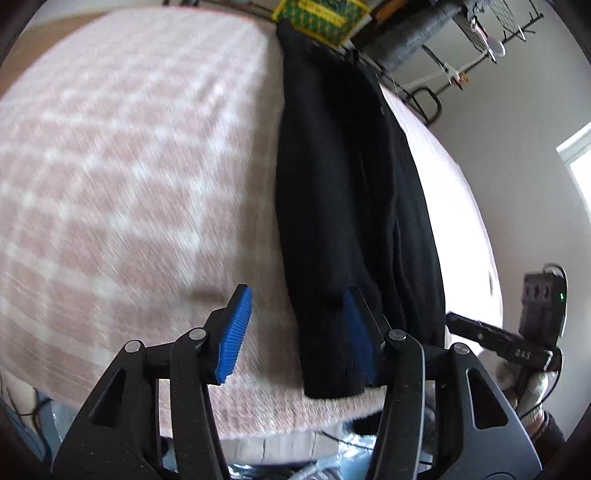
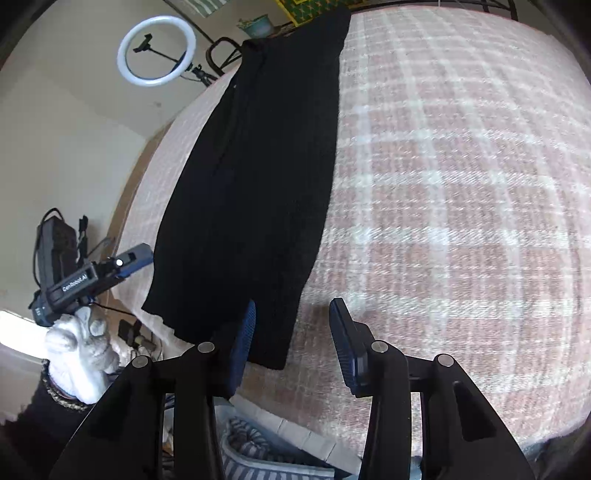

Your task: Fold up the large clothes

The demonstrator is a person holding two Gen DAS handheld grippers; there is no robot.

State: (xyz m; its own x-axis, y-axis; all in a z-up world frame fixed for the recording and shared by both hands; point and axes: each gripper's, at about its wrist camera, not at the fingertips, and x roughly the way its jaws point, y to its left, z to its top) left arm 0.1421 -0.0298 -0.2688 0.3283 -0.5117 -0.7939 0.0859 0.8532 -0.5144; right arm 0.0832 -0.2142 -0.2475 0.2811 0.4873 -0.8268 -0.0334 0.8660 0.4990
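Observation:
A long black knit garment (image 1: 343,192) lies folded into a narrow strip on a pink and white checked blanket (image 1: 129,166). It also shows in the right wrist view (image 2: 258,177), running from the far edge to the near edge of the blanket (image 2: 461,203). My left gripper (image 1: 295,325) is open and empty above the garment's near end, its right pad beside the cloth. My right gripper (image 2: 291,343) is open and empty over the near end too, its left finger in front of the hem.
The other gripper and gloved hand show at the edge of each view (image 1: 524,343) (image 2: 85,288). A ring light (image 2: 157,50) stands by the wall. A green and yellow patterned cloth (image 1: 321,16) lies beyond the far edge. Clutter lies below the near edge (image 2: 258,450).

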